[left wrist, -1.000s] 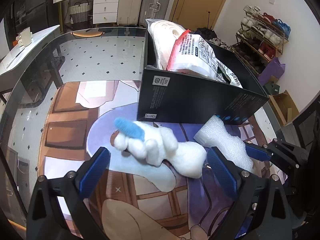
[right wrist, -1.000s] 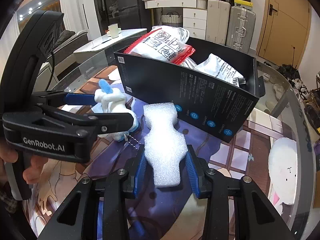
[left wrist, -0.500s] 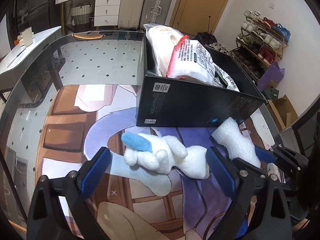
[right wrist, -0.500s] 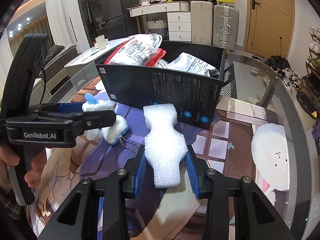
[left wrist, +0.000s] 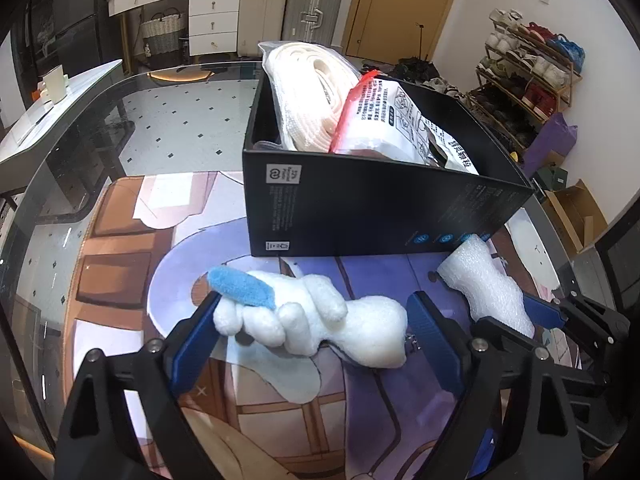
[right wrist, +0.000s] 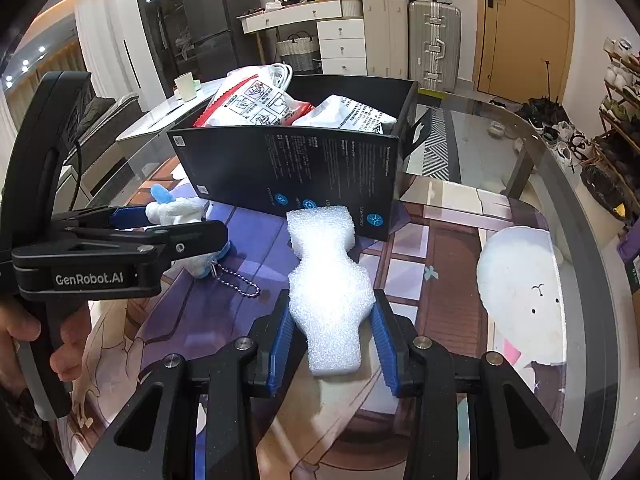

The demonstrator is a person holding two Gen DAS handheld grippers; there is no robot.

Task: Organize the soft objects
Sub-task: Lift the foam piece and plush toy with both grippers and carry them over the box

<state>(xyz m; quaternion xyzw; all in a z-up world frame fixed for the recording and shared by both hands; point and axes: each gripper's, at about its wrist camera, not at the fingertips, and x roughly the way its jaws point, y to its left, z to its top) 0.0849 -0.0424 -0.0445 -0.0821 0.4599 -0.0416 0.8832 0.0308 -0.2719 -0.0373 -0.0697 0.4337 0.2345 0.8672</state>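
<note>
On the glass surface [left wrist: 168, 120] with its printed mat, before the black box [left wrist: 360, 208], the plush toy [left wrist: 312, 316] is bracketed by closing left tongs [left wrist: 312, 320], best squeezed mid-body, while the foam block [right wrist: 328, 280] is clamped in right tongs [right wrist: 330, 344].

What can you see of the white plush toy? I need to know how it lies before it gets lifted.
The white plush toy is a small fuzzy figure with stubby limbs, a blue felt ear and a ball chain at one end. It lies on its side on the printed mat, in front of the black box. The left gripper straddles it, its jaws just closing; one blue pad touches the toy.
</note>
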